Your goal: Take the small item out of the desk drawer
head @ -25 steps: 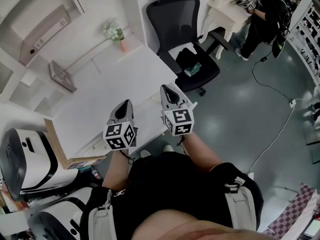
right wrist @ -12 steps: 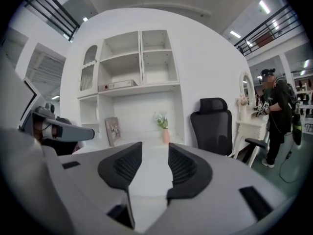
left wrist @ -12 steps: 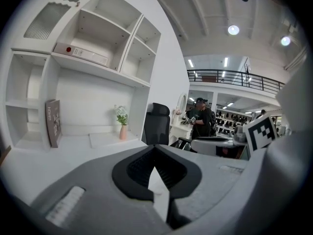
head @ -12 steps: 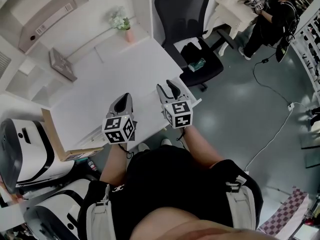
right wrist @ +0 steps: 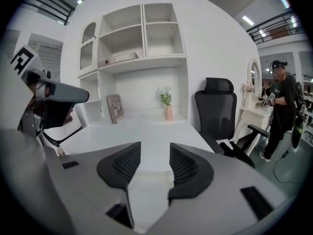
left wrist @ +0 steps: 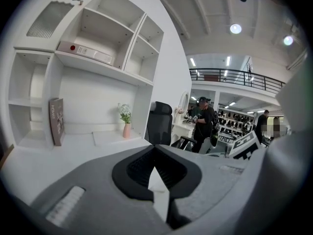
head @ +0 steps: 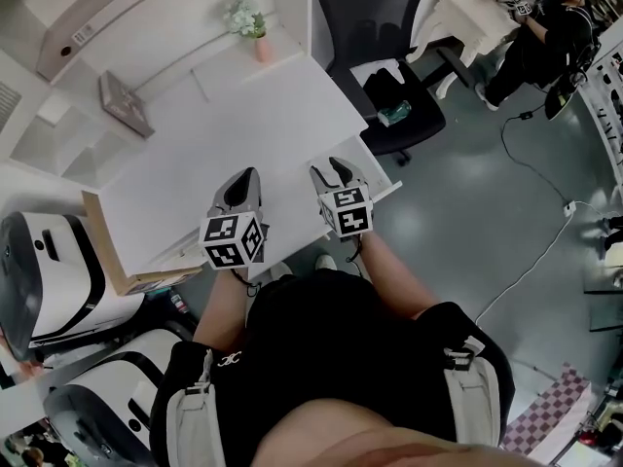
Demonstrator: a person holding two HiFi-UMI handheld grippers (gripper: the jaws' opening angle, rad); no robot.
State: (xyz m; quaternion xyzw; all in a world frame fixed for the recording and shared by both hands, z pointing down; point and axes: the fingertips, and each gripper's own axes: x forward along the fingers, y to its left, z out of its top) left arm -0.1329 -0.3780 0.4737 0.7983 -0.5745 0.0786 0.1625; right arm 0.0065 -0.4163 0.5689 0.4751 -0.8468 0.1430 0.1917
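- White counter (head: 219, 144) sits below both grippers, by its front edge.
- Left gripper (left wrist: 155, 154): I see fingers closed, empty.
- Right gripper (right wrist: 155, 154): fingers opening, nothing between.

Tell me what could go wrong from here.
1. The right claw, its jaws opening with nothing between them, faces only the desk top. The drawer shows in neither gripper view, so reaching down for it may be blind.
2. The left claw is shut and would likely bump a handle rather than grip it.
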